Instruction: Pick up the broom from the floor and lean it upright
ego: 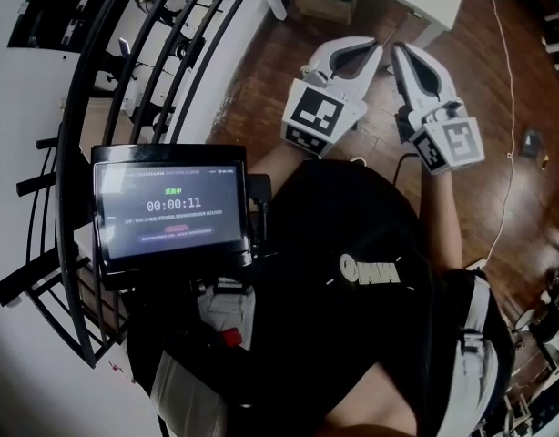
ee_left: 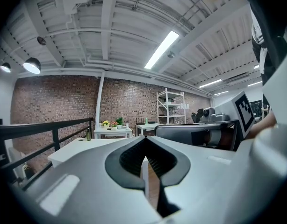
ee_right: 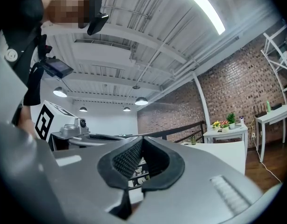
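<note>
Broom shows in no view, so I cannot tell where it lies. Left gripper (ee_left: 146, 143) and right gripper (ee_right: 141, 141) have fingers shut tight on nothing. Shut fingers could only knock the broom away, or bump the railing (ego: 106, 116).

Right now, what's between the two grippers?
Only a narrow strip of bare wooden floor separates the left gripper and the right gripper; the head view shows it.
</note>
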### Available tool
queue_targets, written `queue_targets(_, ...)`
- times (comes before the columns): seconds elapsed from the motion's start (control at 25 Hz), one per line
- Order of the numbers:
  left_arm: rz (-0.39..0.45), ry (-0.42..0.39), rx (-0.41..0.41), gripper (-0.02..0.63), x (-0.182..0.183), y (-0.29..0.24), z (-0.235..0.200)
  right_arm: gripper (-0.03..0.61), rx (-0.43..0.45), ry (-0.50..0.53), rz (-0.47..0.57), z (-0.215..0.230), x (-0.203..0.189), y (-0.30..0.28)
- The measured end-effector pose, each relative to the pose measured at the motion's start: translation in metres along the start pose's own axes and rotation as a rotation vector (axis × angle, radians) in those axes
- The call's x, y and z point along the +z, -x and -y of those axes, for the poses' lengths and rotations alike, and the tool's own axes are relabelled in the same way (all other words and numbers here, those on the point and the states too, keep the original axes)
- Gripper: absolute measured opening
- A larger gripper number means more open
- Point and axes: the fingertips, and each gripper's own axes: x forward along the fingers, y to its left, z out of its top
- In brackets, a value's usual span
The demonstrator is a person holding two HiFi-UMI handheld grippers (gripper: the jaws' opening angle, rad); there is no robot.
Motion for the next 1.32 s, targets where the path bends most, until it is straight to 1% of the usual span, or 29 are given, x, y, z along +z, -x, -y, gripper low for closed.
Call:
queue_targets(0.16, 0.026, 0.005, -0.006, 0.017, 0.001, 0.001, -0.001, 0.002, 0.006, 0.008, -0.002, -0.004, -0.003, -0.005)
queue_targets(0.28, 0.03, -0.002, -0.01, 0.017, 0.0, 0.002, 0.001, 0.002, 0.013, 0.014, -0.008, -0.008, -0.003, -0.004)
queue_targets(0.6, 0.035, 0.009, -0.006, 0.017, 0.003, -0.003, 0.002, 0.002, 0.008, 0.044, -0.022, -0.005, -0.005, -0.005)
queue_targets(0.8, 0.041, 0.014, -0.008, 0.017, 0.002, -0.003, 0.0, 0.002, 0.004, 0.019, -0.01, -0.007, -0.003, -0.008)
queue_targets(1.04, 0.043, 0.014, -0.013, 0.017, 0.003, -0.001, 0.001, 0.002, 0.011, 0.041, -0.011, -0.01, -0.002, -0.009)
queue_targets(1.32, 0.035, 0.035, -0.009, 0.017, -0.001, -0.001, 0.001, 0.002, -0.002, 0.025, -0.022, -0.009, -0.003, -0.007)
